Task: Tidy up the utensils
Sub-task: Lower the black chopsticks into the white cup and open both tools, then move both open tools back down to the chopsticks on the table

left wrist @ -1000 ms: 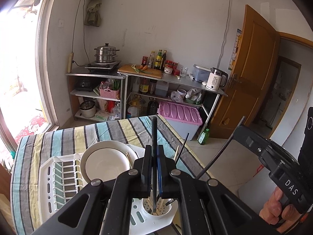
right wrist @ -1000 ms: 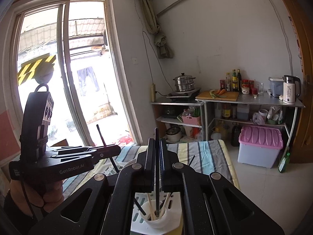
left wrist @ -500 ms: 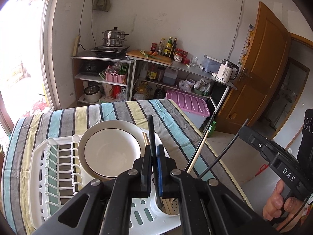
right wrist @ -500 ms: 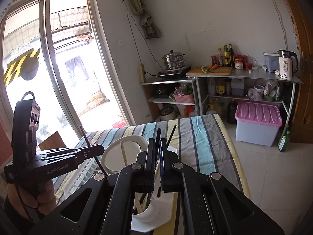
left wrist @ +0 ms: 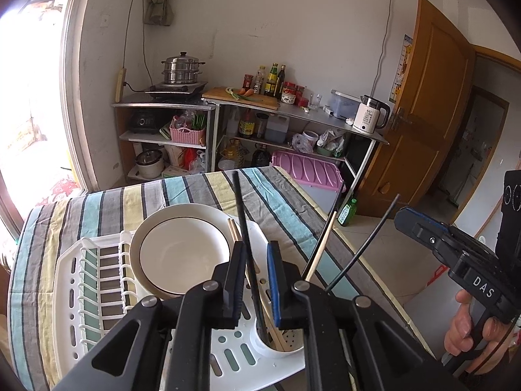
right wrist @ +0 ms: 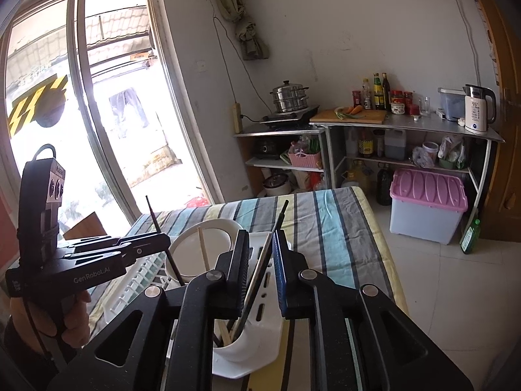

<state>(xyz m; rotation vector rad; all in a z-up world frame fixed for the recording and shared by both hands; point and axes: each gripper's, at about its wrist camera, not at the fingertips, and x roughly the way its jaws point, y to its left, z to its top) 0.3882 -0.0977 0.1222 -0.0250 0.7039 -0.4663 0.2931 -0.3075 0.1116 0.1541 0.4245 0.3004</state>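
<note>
lower ends of chopsticks (left wrist: 249, 254) hidden inside utensil cup (left wrist: 280, 347); cup's near side masked by left tool (left wrist: 255, 277). bench (left wrist: 97, 202) near edge cut off below. bottle labels (right wrist: 377, 93) too small to read.

Steamer pot (left wrist: 180, 71), kettle (left wrist: 369, 118), pink-lidded bin (right wrist: 427, 204)

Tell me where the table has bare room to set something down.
Free: the striped tablecloth beyond the white round plate, and its strip right of the white plastic drying rack. Crowded: the rack's white utensil cup.
</note>
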